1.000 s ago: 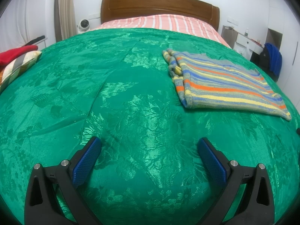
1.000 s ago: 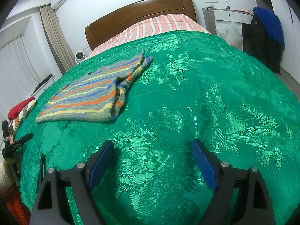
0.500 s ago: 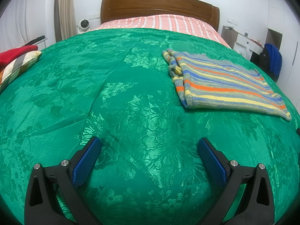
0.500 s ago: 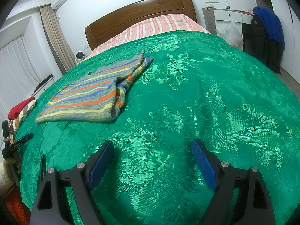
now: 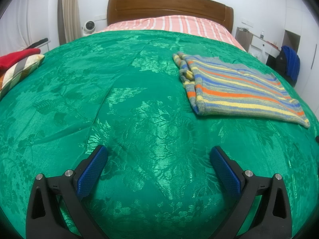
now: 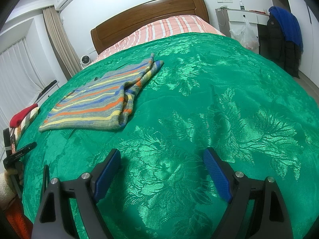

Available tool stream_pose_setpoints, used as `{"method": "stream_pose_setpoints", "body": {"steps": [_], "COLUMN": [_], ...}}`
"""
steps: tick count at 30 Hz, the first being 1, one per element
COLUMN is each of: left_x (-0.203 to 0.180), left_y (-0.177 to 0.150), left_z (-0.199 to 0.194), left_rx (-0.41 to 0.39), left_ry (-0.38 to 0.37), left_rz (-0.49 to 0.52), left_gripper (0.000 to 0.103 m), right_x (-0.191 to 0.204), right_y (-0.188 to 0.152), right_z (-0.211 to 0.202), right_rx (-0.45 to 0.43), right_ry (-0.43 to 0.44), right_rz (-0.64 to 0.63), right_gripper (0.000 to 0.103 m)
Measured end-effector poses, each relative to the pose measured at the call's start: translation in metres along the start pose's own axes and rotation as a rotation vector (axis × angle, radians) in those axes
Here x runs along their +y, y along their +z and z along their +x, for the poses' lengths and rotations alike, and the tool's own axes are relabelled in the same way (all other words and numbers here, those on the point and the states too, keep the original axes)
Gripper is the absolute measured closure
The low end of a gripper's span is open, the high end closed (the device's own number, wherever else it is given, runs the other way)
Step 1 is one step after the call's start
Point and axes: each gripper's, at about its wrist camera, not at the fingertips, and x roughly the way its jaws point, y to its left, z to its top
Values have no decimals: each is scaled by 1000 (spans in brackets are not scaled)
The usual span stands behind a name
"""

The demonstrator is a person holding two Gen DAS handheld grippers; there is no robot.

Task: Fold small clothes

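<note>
Both grippers hovering over the green bedspread

Meanwhile, the left gripper (image 5: 158, 152) is hanging above the green bedspread (image 5: 139, 103) with its blue pads spread wide and nothing lying between them. The right gripper (image 6: 161, 155) is likewise standing spread over bare cloth, gripping nothing. The striped sweater (image 5: 237, 89) is lying folded on the bedspread, well apart from both grippers, toward the wooden headboard (image 5: 169, 6). It is showing to the right ahead of the left gripper and to the left ahead of the right one (image 6: 103, 103).
</note>
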Motion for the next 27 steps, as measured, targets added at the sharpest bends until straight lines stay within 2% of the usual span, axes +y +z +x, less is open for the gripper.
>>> {"method": "stream_pose_setpoints", "body": {"steps": [15,19,23,25,27], "left_x": [-1,-13,-62,-115,-165], "left_y": [1,17,41,52,55], "left_z": [0,-11,-51,-61,-58], "left_rx": [7,85,7,-4,3], "left_ry": [9,71,-56,-151,-245], "left_rz": [4,58,187,328,441], "left_gripper": [1,2,2,2,2], "right_x": [0,0,3,0,-8], "right_y": [-1,0,8,19,32], "right_z": [0,1,1,-5,-20], "right_rx": [-5,-1,41,60,29], "right_ry": [6,5,-10,12,59], "right_rz": [4,5,9,42,93], "right_gripper": [18,18,18,18,18]}}
